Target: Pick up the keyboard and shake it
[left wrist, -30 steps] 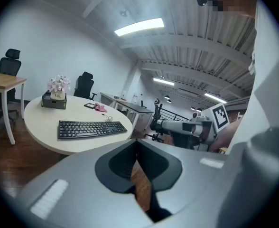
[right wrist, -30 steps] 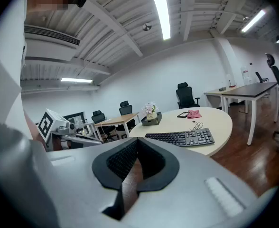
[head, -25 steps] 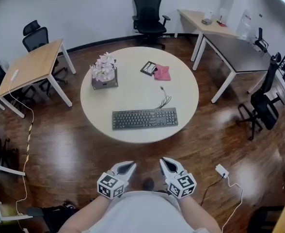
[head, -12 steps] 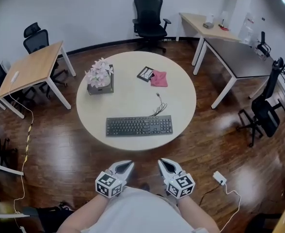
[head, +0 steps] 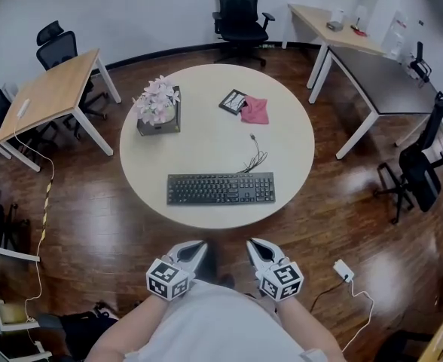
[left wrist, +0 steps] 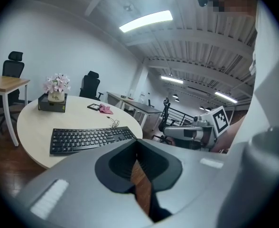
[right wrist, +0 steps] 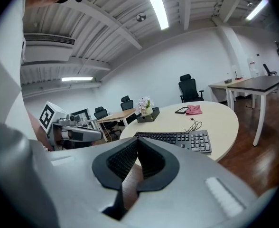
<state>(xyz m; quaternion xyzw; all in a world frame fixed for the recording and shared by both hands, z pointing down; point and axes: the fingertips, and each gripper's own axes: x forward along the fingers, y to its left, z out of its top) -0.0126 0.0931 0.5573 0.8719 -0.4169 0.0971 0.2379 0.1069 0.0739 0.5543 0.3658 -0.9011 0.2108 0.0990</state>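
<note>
The keyboard (head: 221, 188) is lying flat near the front edge of the round tabletop (head: 206, 145). Its long side is running left to right, and its cable (head: 255, 157) is trailing back toward the middle in a loose tangle. The left hand-held gripper (head: 194, 247) and the right hand-held gripper (head: 257, 246) are hanging low in front of the person's body, short of the tabletop's edge and well apart from the keyboard. Each is showing its jaws pressed together with nothing between them. The step in hand is looking like the reach, so both pairs of jaws are going to need spreading before they are meeting the keyboard. Taking one short end in each hand-held gripper, with pads above and below the thin edge, is probably the steadiest hold. A single grip at one end would likely be leaving the long body sagging and twisting during the shake. The loose cable is worth watching too, since it may be dragging across the surface as the keyboard is lifting. Counting what is showing: one keyboard with one cable, one box of flowers (head: 158, 111), one pink cloth (head: 255, 111), one small dark framed item (head: 232, 101) just beside the cloth, two hand-held grippers, one round tabletop, and three other desks (head: 52, 100) standing around it.
</note>
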